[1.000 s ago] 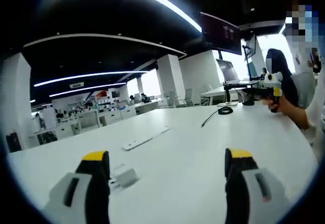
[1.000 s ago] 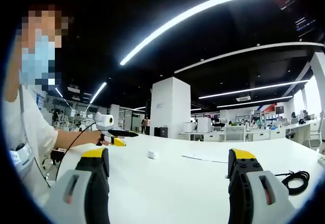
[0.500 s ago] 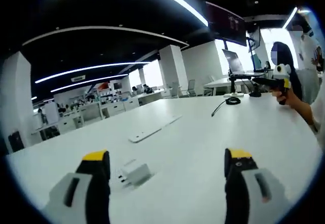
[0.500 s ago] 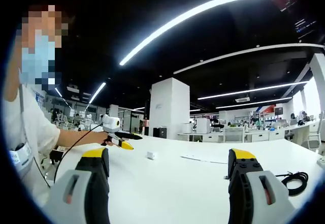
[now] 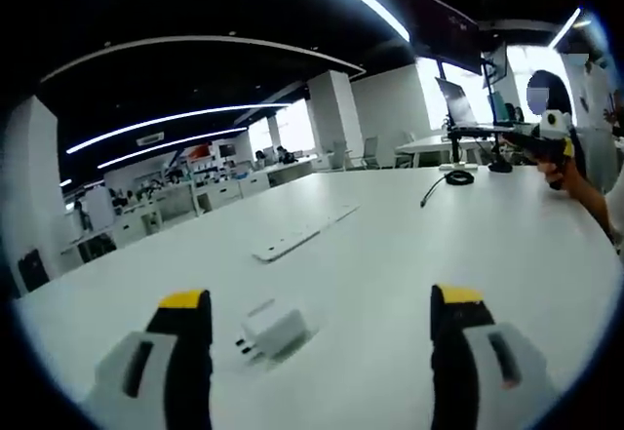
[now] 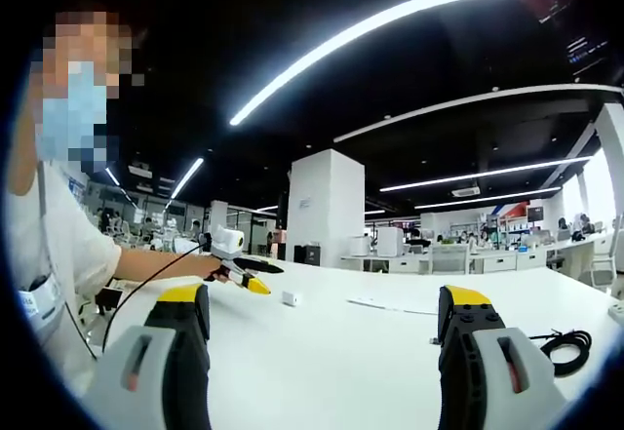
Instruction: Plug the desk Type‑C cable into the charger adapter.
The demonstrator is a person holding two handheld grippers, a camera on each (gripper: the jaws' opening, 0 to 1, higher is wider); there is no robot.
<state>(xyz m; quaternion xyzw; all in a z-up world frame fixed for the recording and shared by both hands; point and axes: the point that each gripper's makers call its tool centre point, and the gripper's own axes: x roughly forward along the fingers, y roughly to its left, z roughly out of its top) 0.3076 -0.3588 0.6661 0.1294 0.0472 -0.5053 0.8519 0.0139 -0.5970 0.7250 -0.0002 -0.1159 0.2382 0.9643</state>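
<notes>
A white charger adapter (image 5: 276, 331) lies on the white table (image 5: 390, 274), prongs to the left, just ahead of my left gripper (image 5: 321, 298), nearer its left jaw. The jaws are open and hold nothing. In the right gripper view the same adapter (image 6: 290, 298) is a small white block, with the left gripper (image 6: 255, 284) tilted down just left of it in a person's hand. The black Type-C cable (image 6: 570, 339) lies coiled to the right of my right gripper (image 6: 325, 295), which is open and holds nothing. Far across the table in the left gripper view lies the cable coil (image 5: 458, 177).
A flat white power strip (image 5: 302, 237) lies beyond the adapter, mid-table. The right gripper (image 5: 534, 142) is held in a hand at the far right edge. Monitors on stands (image 5: 458, 118) are behind the table. A person in a white shirt (image 6: 49, 254) is on the left.
The left gripper has come closer to the adapter and tipped down, so the adapter looks larger between its jaws. The right gripper has stayed still.
</notes>
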